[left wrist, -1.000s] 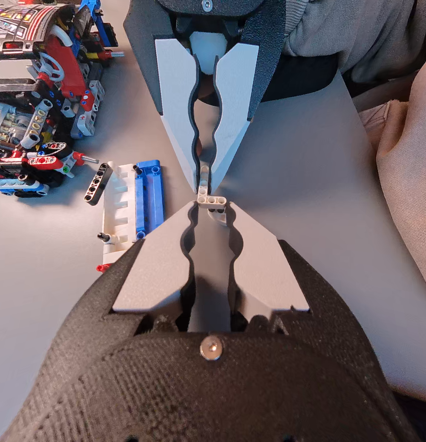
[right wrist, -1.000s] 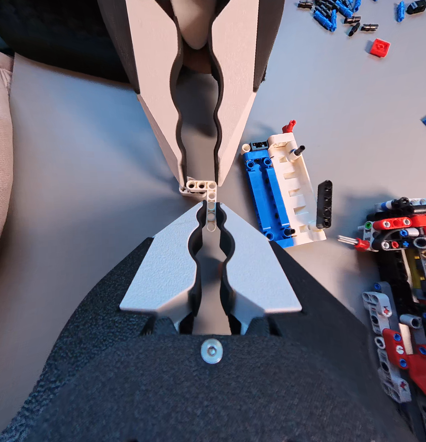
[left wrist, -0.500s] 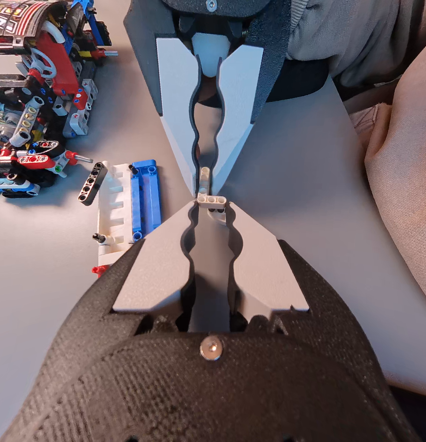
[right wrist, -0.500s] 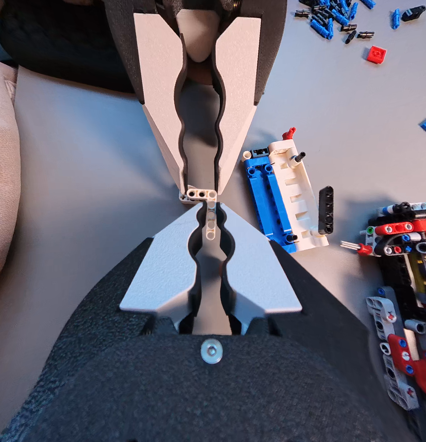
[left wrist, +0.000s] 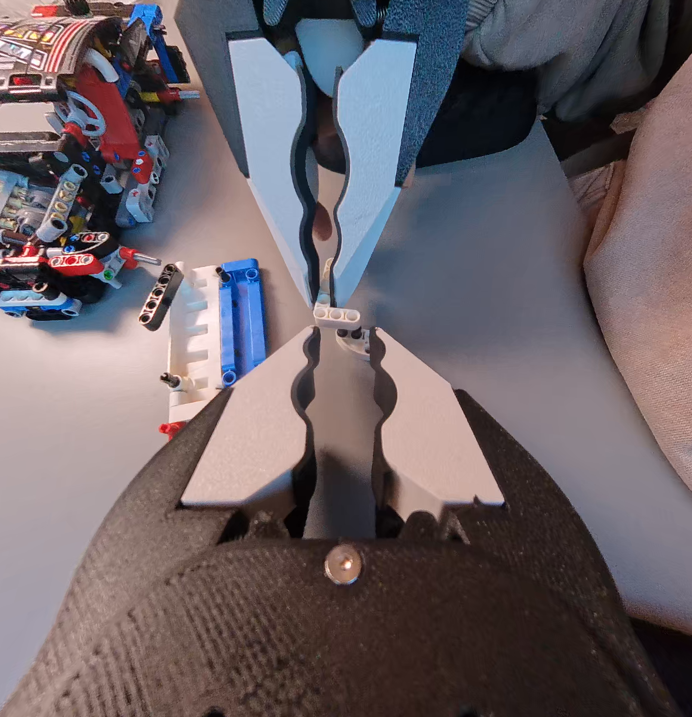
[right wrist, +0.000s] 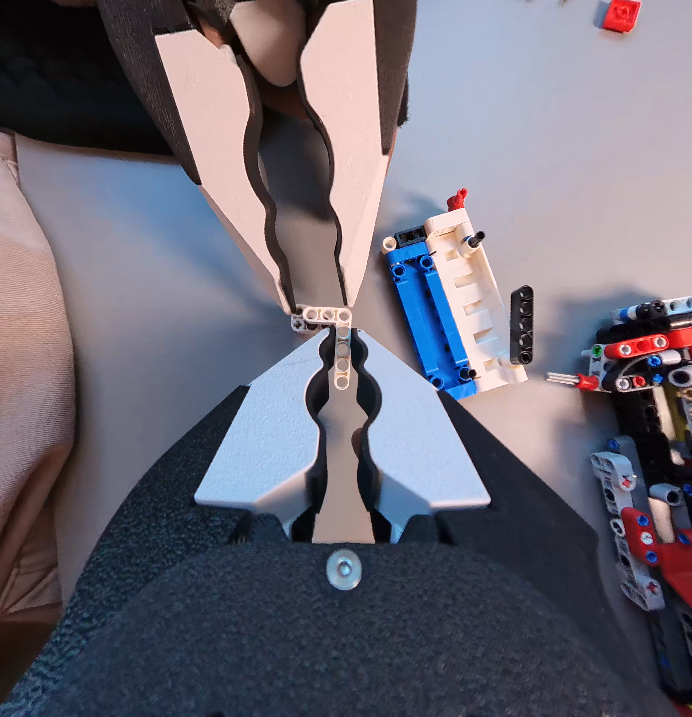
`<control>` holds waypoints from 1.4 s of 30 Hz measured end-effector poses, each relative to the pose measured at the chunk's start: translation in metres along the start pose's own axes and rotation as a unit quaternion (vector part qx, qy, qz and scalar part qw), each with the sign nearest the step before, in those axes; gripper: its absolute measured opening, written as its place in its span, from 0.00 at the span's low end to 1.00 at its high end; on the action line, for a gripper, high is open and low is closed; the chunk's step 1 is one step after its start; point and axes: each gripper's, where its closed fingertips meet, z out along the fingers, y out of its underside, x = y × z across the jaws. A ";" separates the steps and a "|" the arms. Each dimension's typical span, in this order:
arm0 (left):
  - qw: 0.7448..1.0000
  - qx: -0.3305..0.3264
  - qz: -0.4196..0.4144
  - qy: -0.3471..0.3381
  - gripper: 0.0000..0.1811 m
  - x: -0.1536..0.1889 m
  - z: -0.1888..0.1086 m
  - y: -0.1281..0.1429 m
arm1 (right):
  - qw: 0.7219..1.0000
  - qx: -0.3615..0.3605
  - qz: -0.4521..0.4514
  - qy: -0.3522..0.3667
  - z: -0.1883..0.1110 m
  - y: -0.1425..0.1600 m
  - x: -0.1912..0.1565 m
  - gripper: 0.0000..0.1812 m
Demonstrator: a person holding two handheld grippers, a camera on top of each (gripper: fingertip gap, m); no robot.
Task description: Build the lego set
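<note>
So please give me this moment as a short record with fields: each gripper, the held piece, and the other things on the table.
right gripper: shut on white L-shaped beam
left gripper: around a second small white piece; grip unclear
white L-shaped beam: between both gripper tips, above the grey table
blue and white panel assembly: lying flat beside the grippers
short black beam: next to the panel assembly
partly built vehicle model: at the table edge

The partly built lego vehicle runs off the frame edge; a second white piece sits half-hidden behind the left gripper.
</note>
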 end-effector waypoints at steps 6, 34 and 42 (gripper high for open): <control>1.000 0.006 -0.002 0.000 0.14 0.000 -0.001 -0.001 | 1.000 -0.023 0.018 -0.005 0.001 0.002 -0.002 0.03; 1.000 -0.012 -0.005 -0.003 0.12 -0.001 0.012 -0.001 | 0.999 -0.034 -0.020 -0.010 0.003 0.007 -0.001 0.03; 1.000 -0.023 0.000 -0.008 0.12 0.000 0.012 0.001 | 0.997 -0.054 -0.046 -0.030 0.004 0.008 -0.003 0.03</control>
